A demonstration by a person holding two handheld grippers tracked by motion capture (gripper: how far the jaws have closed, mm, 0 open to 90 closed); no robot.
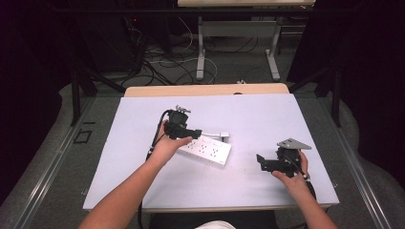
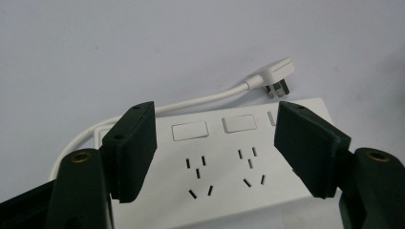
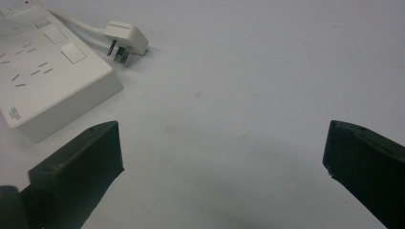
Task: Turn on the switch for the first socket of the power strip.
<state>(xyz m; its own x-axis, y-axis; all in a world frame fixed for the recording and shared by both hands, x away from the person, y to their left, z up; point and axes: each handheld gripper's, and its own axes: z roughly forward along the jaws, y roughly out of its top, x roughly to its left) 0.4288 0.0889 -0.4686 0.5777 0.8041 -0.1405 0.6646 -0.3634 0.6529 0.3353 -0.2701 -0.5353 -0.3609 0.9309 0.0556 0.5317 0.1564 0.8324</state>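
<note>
1. Centre-left of the high view: the left gripper hovers over the near-left end of a white power strip, which lies flat at a slant on the pale table. In the left gripper view its black jaws stand apart on either side of the strip's face, pads off it and gripping nothing

2. Centre of the frame: the strip's short white cord loops behind the body and ends in a flat three-pin plug lying loose just beside the far end

3. Lower right of the high view: the right gripper rests well apart from the strip, jaws spread wide over bare tabletop

4. Handling, as a judgement: the strip looks like rigid, light, smooth plastic, likely to slide if nudged; gripping across its narrow width seems the surest hold, while the cord is limp and will trail behind

5. Writing: a small dark printed label sits at the strip's near corner in the right gripper view, too small to read
</note>
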